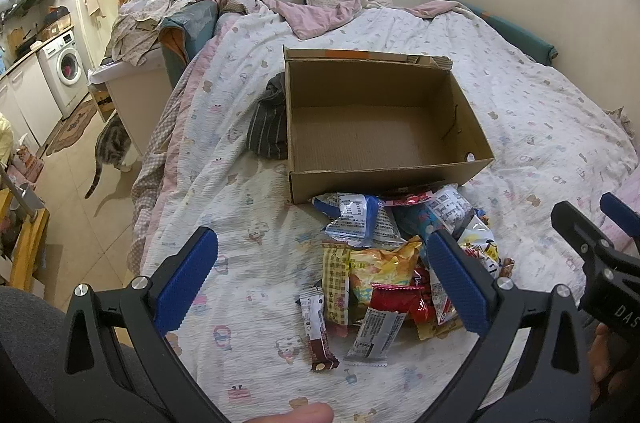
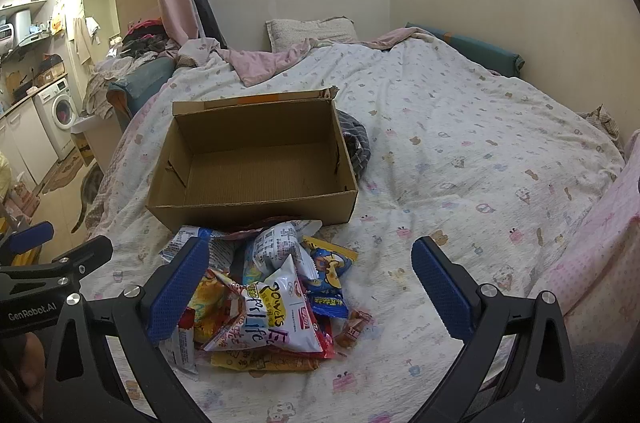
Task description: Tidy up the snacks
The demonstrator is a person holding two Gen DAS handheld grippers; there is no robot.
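- Evidently nothing is packed yet: left tongs (image 1: 322, 263) and right tongs (image 2: 310, 283) hover spread wide, empty, above the snack pile (image 2: 272, 291).
- Next, pinch one packet and carry it forward into the cardboard box (image 2: 256, 199) just beyond.

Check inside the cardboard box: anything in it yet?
No snacks show inside the cardboard box: bare corrugated floor in both views. Its near wall hides the front strip of floor. The snack pile lies outside, against that wall.
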